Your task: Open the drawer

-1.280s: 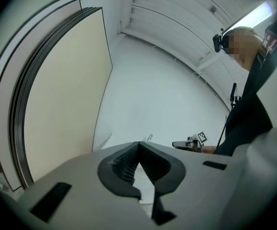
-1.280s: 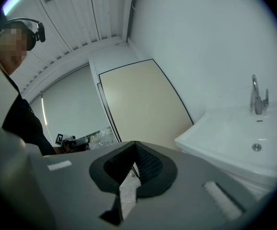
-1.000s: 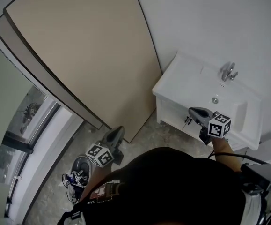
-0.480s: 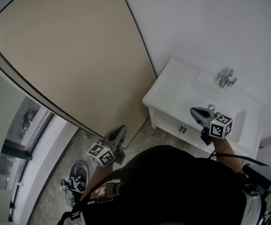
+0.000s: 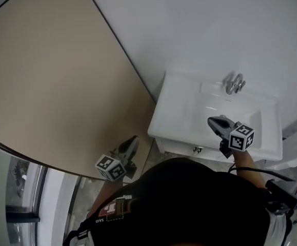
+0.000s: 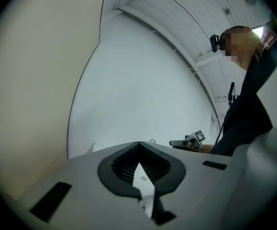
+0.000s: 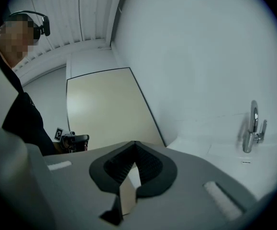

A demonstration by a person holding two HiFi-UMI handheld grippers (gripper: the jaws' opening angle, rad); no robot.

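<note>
Drawer [image 5: 186,148] sat under the front edge of the white washbasin [image 5: 179,111]. Only a thin strip of its white front showed in the head view, with a small dark handle [image 5: 197,149] near the middle of that strip. The front lay close under the basin's rim and looked shut.

Right hand-held gripper [image 5: 213,121] hung over the front half of the basin, above the handle and a little to its right in the head view, clear of the drawer. Its jaws were clenched tip to tip with nothing between them; the right gripper view showed the dark pads meeting at a point. The chrome faucet [image 5: 234,83] stood at the basin's back edge, beyond this gripper.

Left hand-held gripper [image 5: 132,141] was off the washbasin's front left corner, well apart from the drawer, in front of the lower edge of a large beige door panel [image 5: 51,76]. Its jaws were likewise pressed together and empty, pointing at the plain white wall [image 5: 199,29].

The person's dark top [image 5: 189,204] filled the bottom of the head view, between the two grippers.
</note>
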